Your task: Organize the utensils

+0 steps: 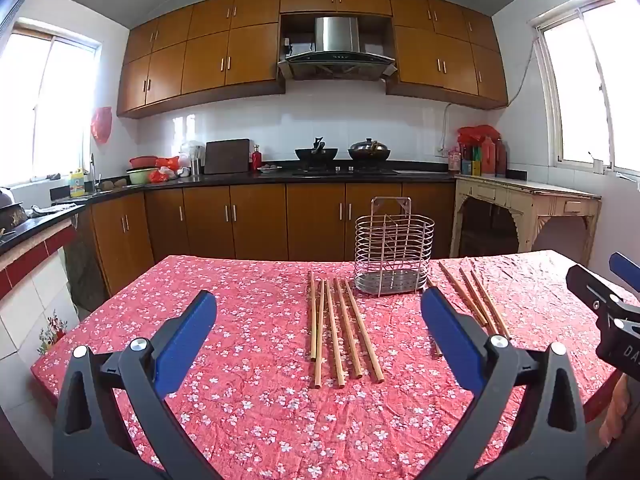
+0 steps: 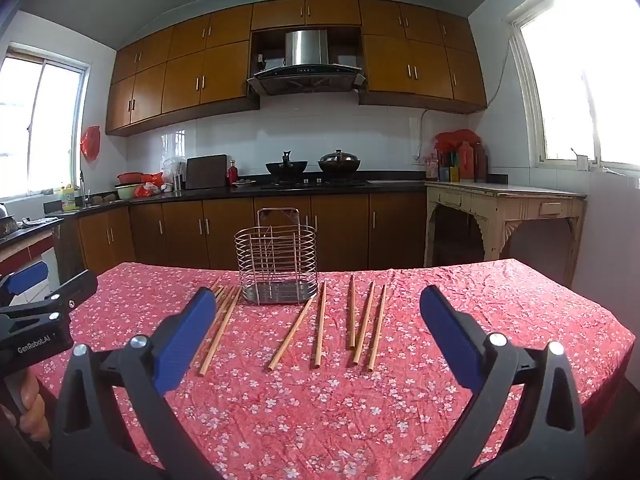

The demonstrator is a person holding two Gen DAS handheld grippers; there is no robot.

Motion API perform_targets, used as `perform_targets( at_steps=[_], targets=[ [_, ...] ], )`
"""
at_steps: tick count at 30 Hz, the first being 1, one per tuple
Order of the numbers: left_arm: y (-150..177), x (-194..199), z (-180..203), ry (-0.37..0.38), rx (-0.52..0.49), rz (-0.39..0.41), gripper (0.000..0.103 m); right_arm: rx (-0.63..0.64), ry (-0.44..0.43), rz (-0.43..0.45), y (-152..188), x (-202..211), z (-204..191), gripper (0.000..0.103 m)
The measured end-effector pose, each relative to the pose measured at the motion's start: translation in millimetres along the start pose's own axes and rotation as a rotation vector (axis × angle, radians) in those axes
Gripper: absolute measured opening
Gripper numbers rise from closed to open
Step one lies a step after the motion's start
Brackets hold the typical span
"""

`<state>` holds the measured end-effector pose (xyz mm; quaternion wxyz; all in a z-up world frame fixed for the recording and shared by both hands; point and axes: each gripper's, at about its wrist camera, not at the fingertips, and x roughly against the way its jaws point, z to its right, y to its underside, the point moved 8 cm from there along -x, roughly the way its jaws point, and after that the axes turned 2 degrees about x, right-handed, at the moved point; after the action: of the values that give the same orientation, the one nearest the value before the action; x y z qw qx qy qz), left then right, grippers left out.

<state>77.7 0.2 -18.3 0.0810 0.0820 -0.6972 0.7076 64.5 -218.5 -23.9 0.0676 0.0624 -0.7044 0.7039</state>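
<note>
A wire utensil basket (image 1: 394, 254) stands empty on the red floral tablecloth (image 1: 248, 400); it also shows in the right wrist view (image 2: 276, 266). Several wooden chopsticks (image 1: 340, 328) lie in a row left of the basket, between my left gripper's (image 1: 320, 316) open fingers and a little beyond them. More chopsticks (image 1: 476, 300) lie right of the basket. In the right wrist view, several chopsticks (image 2: 348, 324) lie ahead of my open, empty right gripper (image 2: 318, 312), and the left group (image 2: 220, 320) lies by its left finger. The right gripper (image 1: 616, 300) shows at the left view's right edge.
Behind the table run dark counters with brown cabinets (image 1: 256, 220), a stove with two woks (image 1: 340, 154), and a cream side table (image 1: 528, 204) at the right. The table's edges fall off at left and right. The left gripper (image 2: 36, 300) shows at the right view's left edge.
</note>
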Motion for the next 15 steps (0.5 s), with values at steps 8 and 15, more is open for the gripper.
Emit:
perform_targets(
  at_steps=[8,15],
  targets=[
    [0.1,-0.1,0.1,0.001,-0.001,-0.002,0.101,-0.004,-0.001,-0.002,0.7,-0.5,0.4,0.099],
    [0.1,0.0,0.3,0.003,0.0,-0.002,0.101,-0.009,-0.002,-0.002,1.2,-0.9,0.2,0.099]
  ],
)
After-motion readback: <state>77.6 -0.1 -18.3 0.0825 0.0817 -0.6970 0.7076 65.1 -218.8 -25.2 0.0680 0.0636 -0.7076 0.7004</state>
